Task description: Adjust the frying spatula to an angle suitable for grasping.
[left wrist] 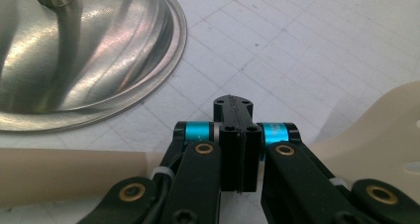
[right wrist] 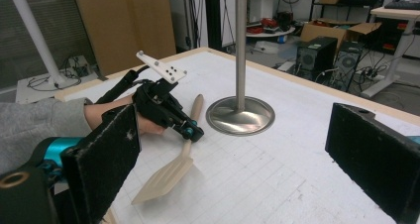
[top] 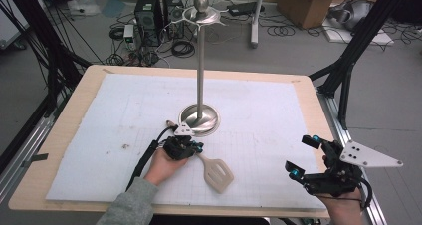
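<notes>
Beige slotted plastic spatula [top: 215,171] is lying on the white gridded mat [top: 99,135] that covers the wooden counter [top: 64,125], its blade toward us and its handle running up toward the round base of the tall steel hanging stand [top: 200,116]. We are gripping that handle with the left tool [top: 185,146]; in the left gripper view its jaws are pressed together over the handle, and in the right gripper view the blade is tilting up off the mat. We are guessing the step in hand is lifting the spatula, perhaps to hang it on the stand's top ring [top: 201,17].

To do it well, we are judging that we should keep the squeeze firm, since the grip sits far from the blade and the blade's weight could twist the handle in the jaws. We should raise it straight before swinging.

The stand's base is just beside the left tool, so it is the thing standing in the way; brushing the pole could rock it. The right tool [top: 304,158] is hovering wide open and empty, well apart near the counter's right edge. Computer towers [top: 149,11], cables and cardboard boxes [top: 308,3] are lying on the floor beyond.
</notes>
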